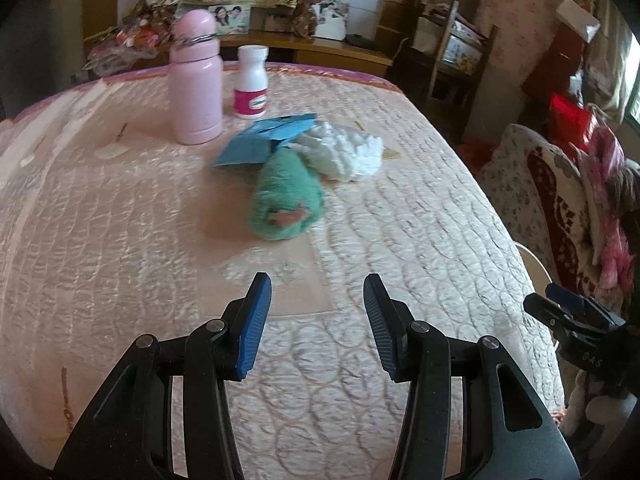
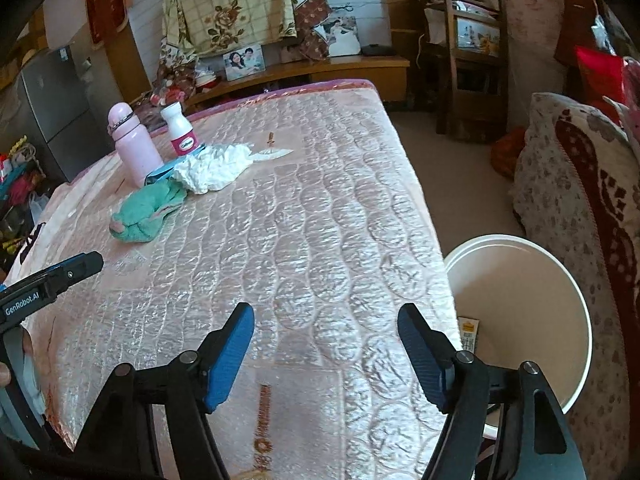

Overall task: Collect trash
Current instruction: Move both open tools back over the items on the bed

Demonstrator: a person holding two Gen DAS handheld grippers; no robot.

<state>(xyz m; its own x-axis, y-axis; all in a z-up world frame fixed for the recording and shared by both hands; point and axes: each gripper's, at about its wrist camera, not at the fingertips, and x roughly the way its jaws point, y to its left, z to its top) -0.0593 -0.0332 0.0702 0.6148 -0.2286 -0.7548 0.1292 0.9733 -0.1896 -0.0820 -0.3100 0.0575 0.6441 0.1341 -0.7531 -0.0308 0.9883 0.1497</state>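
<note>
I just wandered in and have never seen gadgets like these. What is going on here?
A person holds a two-finger gripper in each hand to collect trash off a quilted bed. Both the left gripper and the right gripper are open and empty, hovering over the near end. Farther along lie crumpled white tissue, blue paper and a green cloth, beside a pink flask and a white pill bottle. A white bucket stands by the bed.

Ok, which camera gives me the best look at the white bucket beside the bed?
The right wrist view. There the white bucket shows its open mouth and inner wall beside the bed, with a small packet inside. The left wrist view catches only a sliver of its rim past the bed's edge.
</note>
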